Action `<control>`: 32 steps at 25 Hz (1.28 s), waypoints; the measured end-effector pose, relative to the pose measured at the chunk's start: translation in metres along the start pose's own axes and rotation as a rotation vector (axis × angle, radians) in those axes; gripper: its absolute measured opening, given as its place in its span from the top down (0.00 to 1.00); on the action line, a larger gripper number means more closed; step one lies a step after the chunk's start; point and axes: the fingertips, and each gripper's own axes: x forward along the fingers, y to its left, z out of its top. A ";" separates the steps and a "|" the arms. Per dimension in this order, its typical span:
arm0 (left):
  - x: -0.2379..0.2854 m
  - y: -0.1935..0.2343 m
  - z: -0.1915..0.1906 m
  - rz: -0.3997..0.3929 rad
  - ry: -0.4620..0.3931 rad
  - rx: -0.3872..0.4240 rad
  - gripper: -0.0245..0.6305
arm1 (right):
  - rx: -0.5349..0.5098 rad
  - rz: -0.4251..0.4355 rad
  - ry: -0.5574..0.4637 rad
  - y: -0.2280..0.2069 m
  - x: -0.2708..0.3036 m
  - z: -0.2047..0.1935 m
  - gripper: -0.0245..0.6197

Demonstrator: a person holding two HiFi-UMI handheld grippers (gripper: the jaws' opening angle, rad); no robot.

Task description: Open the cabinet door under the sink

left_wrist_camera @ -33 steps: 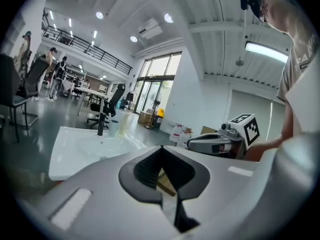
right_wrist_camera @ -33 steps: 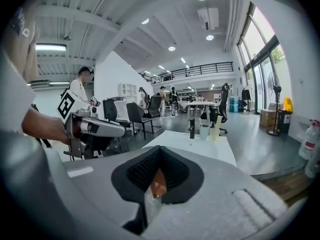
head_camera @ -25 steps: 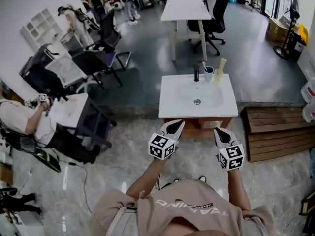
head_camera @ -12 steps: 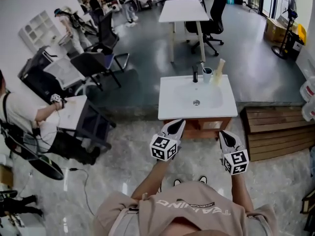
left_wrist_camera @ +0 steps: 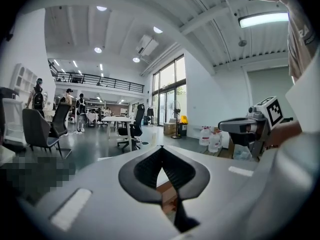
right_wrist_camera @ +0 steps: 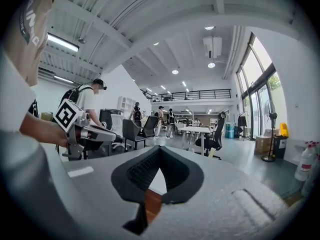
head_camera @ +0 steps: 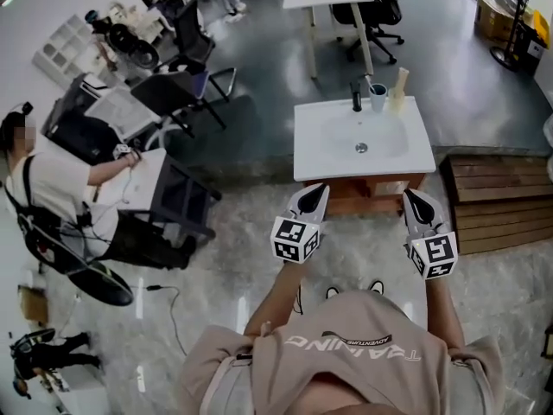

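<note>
The left tool (head_camera: 311,199) and right tool (head_camera: 419,204) are hovering closed and empty, facing the cabinet (head_camera: 363,199) just ahead under the sink (head_camera: 361,137). They are probably lining up for its door.

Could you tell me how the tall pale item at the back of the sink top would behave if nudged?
The tall pale item stands upright and narrow at the back edge of the sink top, so it would probably tip rather than slide. The cup is close beside it, so a sideways fall might knock that. Its weight cannot be judged from here.
</note>
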 end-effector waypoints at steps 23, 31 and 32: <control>-0.013 0.006 -0.008 0.011 0.021 -0.020 0.94 | 0.017 0.051 -0.012 0.015 0.014 0.003 0.96; -0.002 -0.001 -0.005 -0.017 0.009 -0.041 0.94 | 0.038 0.011 -0.011 0.001 0.011 0.001 0.96; -0.001 -0.001 -0.003 -0.018 0.005 -0.046 0.94 | 0.039 0.018 -0.010 0.003 0.011 0.000 0.96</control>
